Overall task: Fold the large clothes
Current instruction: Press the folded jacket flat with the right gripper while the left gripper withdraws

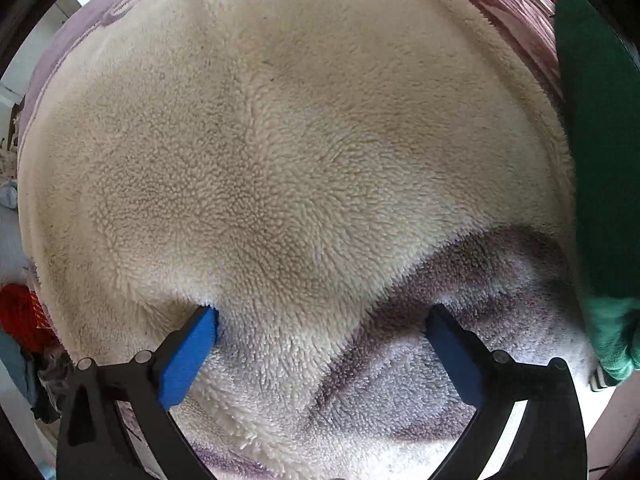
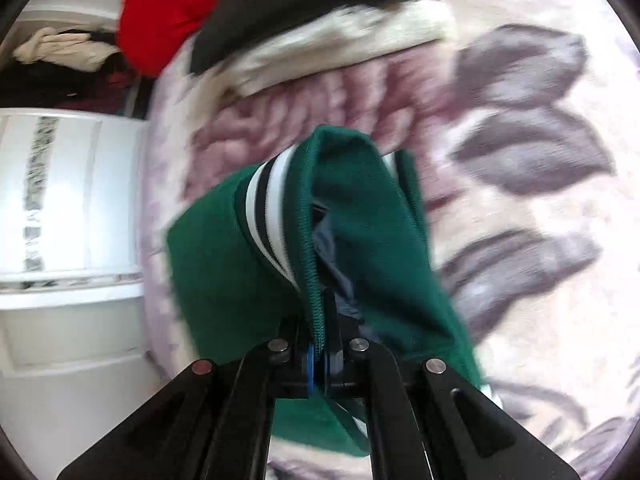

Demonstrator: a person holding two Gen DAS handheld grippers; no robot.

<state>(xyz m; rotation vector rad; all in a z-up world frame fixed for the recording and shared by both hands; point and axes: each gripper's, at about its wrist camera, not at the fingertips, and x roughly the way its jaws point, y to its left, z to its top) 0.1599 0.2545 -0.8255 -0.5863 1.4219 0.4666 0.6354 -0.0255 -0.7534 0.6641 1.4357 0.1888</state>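
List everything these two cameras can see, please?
fleece: one, cream, spread flat under the left gripper
blanket: one, pale with mauve leaf pattern, under the clothes
jacket: one, green with black-and-white striped trim, hanging from the right gripper
red garment: one, at the blanket's far edge
dark garment: one, beside the red one
left gripper: black, blue pads, wide open over the fleece edge
right gripper: black, shut on the jacket's zip edge
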